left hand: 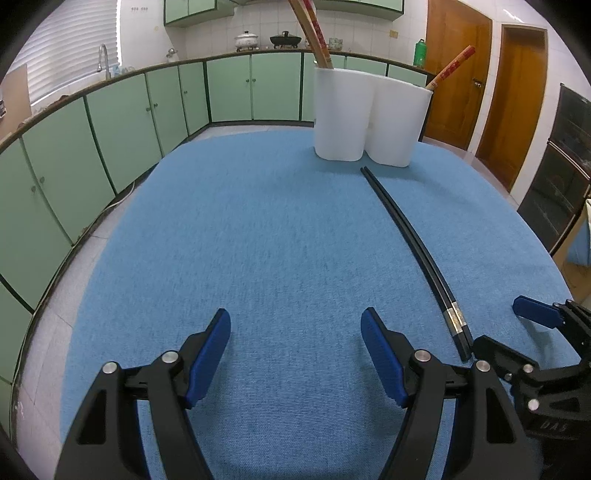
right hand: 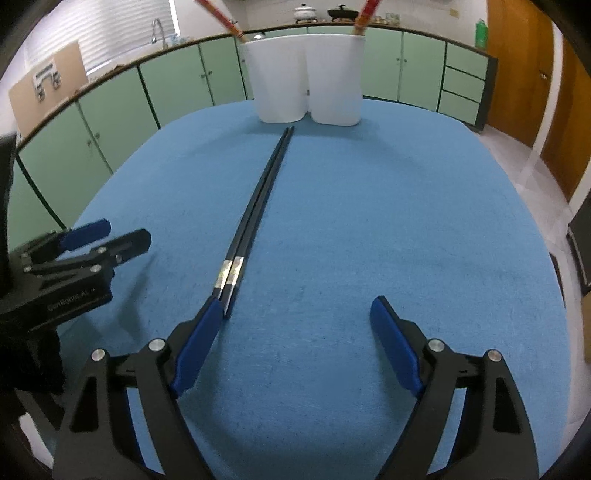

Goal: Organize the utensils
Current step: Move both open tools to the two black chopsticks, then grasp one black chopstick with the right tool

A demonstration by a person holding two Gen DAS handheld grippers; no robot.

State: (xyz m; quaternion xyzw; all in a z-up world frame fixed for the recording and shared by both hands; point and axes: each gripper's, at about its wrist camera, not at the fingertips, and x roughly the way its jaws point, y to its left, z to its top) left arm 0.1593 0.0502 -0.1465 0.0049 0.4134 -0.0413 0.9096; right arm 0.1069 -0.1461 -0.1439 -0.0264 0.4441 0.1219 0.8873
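Note:
A pair of black chopsticks [right hand: 258,206] with silver bands lies side by side on the blue cloth, tips toward a white two-part utensil holder [right hand: 306,81]. Wooden chopsticks with red ends [left hand: 314,29] stand in both parts of the holder [left hand: 369,114]. My right gripper [right hand: 295,314] is open just above the cloth; its left finger [right hand: 207,321] sits at the near end of the black pair, nothing between the pads. My left gripper [left hand: 295,325] is open over bare cloth, left of the black chopsticks [left hand: 417,240].
The blue cloth [left hand: 258,229] covers the round table, whose edges drop to a tiled floor. Green cabinets [left hand: 110,122] curve around behind. Wooden doors [left hand: 517,103] and a dark oven [left hand: 561,177] stand at the right.

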